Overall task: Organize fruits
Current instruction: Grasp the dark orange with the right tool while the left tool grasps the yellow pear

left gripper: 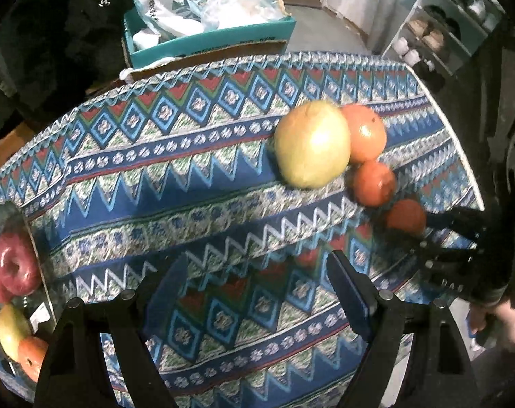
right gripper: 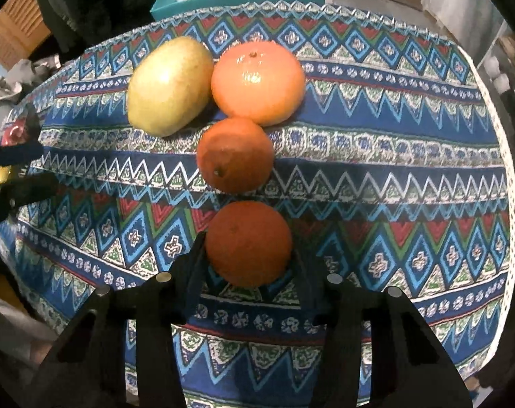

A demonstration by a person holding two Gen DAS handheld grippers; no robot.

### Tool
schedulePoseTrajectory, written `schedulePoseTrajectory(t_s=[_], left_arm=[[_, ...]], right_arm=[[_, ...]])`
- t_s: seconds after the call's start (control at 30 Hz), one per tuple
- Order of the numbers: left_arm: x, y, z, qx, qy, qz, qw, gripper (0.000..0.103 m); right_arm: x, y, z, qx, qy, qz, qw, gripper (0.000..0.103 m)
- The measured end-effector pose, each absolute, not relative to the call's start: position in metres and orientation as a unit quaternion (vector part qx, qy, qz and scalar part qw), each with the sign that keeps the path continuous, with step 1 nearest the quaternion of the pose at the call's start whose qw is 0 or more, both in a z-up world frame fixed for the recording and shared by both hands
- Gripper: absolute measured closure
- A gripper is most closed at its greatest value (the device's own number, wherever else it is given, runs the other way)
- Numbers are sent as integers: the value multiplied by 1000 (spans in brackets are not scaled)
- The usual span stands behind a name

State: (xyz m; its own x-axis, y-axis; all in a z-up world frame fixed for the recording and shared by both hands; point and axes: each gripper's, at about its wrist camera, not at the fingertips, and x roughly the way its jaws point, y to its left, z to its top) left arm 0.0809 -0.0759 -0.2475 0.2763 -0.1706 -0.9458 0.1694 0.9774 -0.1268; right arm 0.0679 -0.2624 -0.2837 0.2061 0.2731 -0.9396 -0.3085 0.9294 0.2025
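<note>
A yellow-green pear (right gripper: 169,85) and three oranges lie on the patterned tablecloth (right gripper: 393,156): a large pale orange (right gripper: 257,81), a middle orange (right gripper: 235,154) and a near dark orange (right gripper: 249,243). My right gripper (right gripper: 249,272) has its jaws against both sides of the near orange, which rests on the cloth; it shows in the left wrist view (left gripper: 405,217). My left gripper (left gripper: 257,272) is open and empty above the cloth. At the left, a clear container (left gripper: 36,258) holds a red apple (left gripper: 11,268), a pear (left gripper: 11,331) and an orange (left gripper: 31,357).
A teal box (left gripper: 209,39) with plastic bags stands behind the table. A shelf unit (left gripper: 441,34) is at the far right. The table's right edge (right gripper: 505,170) runs close to the fruit row. Dark clothing hangs at the far left.
</note>
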Motion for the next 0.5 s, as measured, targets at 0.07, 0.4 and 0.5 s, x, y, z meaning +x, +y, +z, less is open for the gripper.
schedulePoseTrajectory(t_s=[0.07,0.4,0.5], left_arm=[[87,-80,-247,2,591,-107,799,18],[120,-97,-248,-8,586,-111,802,18],[130,-104,-252,-15,588,-114,800,18]], right_arm=[[71,-269,-276,-9,596,184,781,57],[94,-302,-252,4,566,156,810,57],[99,-309,-246,5,559,150,816,57]])
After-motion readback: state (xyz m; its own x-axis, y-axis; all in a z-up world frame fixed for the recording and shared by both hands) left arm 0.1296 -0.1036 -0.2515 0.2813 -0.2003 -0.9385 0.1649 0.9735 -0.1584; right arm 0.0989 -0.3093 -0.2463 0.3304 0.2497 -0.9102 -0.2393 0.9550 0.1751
